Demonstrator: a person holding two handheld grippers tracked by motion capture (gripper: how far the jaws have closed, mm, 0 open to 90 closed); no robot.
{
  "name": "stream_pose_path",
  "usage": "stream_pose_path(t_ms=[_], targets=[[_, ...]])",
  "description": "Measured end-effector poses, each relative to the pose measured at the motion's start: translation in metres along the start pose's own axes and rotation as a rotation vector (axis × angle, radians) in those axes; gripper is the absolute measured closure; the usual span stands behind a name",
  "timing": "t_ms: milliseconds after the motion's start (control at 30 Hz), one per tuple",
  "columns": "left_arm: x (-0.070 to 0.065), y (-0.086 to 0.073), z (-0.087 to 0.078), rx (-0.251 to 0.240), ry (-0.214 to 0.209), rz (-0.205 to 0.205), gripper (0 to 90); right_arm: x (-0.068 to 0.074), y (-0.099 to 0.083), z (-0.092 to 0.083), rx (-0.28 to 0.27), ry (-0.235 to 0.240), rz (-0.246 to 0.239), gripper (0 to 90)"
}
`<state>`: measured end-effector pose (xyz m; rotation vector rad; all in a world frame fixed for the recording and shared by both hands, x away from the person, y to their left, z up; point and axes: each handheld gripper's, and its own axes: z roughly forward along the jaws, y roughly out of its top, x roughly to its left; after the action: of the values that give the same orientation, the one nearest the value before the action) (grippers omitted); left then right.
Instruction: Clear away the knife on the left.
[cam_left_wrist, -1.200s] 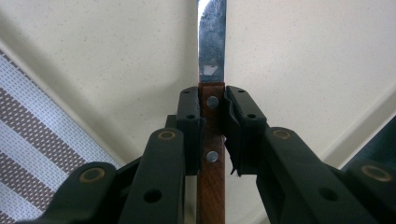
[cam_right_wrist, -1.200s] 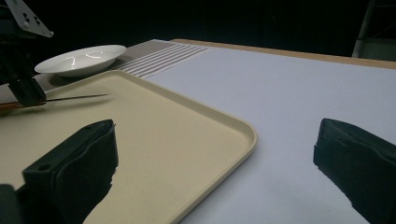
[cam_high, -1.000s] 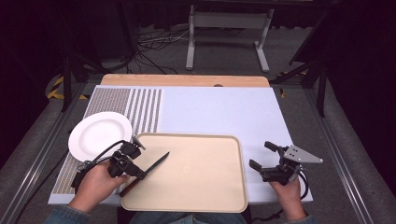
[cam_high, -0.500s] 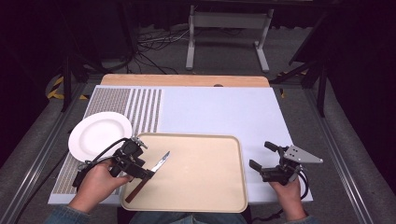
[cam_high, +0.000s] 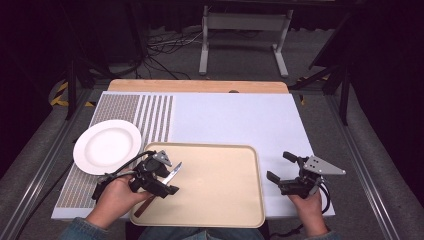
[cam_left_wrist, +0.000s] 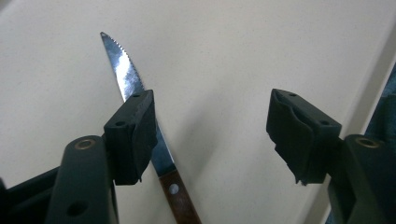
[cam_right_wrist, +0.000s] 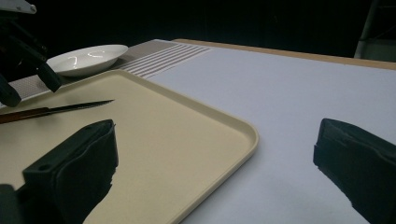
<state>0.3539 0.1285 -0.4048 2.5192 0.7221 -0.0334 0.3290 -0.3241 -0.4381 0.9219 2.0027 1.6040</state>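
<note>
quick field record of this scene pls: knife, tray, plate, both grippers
knife: lies flat on the tray, serrated blade, wooden handle toward the person
tray: beige, on the white table cover
plate: white, empty, left of the tray
left gripper: jaws just opened, apart, knife beside one pad, not gripped
right gripper: open, holds nothing, right of the tray

Place: my recording lab (dark all round).
Signs: black curtains (cam_high: 60, 40), floor cables (cam_high: 165, 42), metal stand (cam_high: 243, 30).
</note>
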Motion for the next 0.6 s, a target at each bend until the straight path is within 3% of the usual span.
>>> stream_pose_path(t_ms=[167,300,333,367,467,600], targets=[[0.002,-0.001,0.01,0.031,-0.01,0.026,48.5,0.0,0.0,0.0,0.0,0.001,0.0,0.5],[0.001,-0.003,0.015,0.076,0.003,0.081,66.7,0.0,0.0,0.0,0.001,0.001,0.0,0.5],[0.001,-0.003,0.015,0.076,0.003,0.081,72.8,0.0,0.0,0.0,0.001,0.001,0.0,0.5],[0.0,-0.003,0.016,0.084,0.008,0.089,72.8,0.0,0.0,0.0,0.001,0.001,0.0,0.5],[0.0,-0.003,0.016,0.096,0.017,0.096,89.8,0.0,0.0,0.0,0.001,0.001,-0.001,0.5],[-0.001,-0.003,0.019,0.125,0.045,0.099,90.0,0.0,0.0,0.0,0.001,0.002,-0.003,0.5]])
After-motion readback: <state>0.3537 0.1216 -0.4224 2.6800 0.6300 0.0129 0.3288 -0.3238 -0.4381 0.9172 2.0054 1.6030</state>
